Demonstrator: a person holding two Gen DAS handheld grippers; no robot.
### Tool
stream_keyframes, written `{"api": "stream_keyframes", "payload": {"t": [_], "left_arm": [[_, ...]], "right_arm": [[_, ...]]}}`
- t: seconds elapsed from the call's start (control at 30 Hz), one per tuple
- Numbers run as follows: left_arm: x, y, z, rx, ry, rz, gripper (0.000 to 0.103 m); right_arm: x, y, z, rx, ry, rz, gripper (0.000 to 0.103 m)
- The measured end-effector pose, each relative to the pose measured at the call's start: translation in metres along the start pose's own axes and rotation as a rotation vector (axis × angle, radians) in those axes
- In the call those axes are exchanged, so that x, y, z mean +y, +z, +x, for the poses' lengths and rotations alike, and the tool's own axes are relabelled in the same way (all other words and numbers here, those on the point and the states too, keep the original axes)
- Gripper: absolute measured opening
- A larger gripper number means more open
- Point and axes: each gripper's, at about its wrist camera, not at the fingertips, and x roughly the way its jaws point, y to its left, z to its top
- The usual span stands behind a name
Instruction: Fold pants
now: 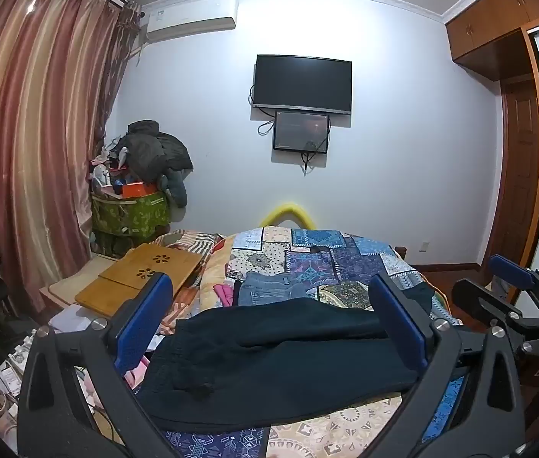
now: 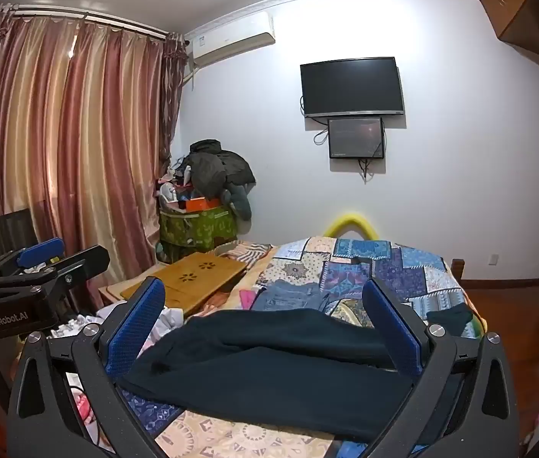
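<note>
Dark navy pants (image 1: 269, 358) lie spread across the near end of the bed, waistband to the left and legs running right; they also show in the right wrist view (image 2: 269, 366). My left gripper (image 1: 269, 316) is open and empty, its blue pads held above the pants. My right gripper (image 2: 265, 320) is open and empty too, above the same pants. The right gripper also shows at the right edge of the left wrist view (image 1: 513, 290), and the left gripper at the left edge of the right wrist view (image 2: 44, 259).
A patchwork quilt (image 1: 330, 255) covers the bed. Folded blue jeans (image 1: 269, 290) and pink cloth (image 1: 225, 292) lie beyond the pants. A wooden lap desk (image 1: 143, 274) lies to the left. A pile of bags and coats (image 1: 143, 191) stands in the corner by the curtain.
</note>
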Motion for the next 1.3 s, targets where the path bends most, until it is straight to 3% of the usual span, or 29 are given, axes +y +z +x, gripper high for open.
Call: {"api": "stream_keyframes", "payload": {"t": [1.3], "left_arm": [[0.005,0.001,0.006,0.024,-0.022,-0.025,0.103]], "right_arm": [[-0.012,0.002,0.001,0.009,-0.029,0.021,0.103]]}}
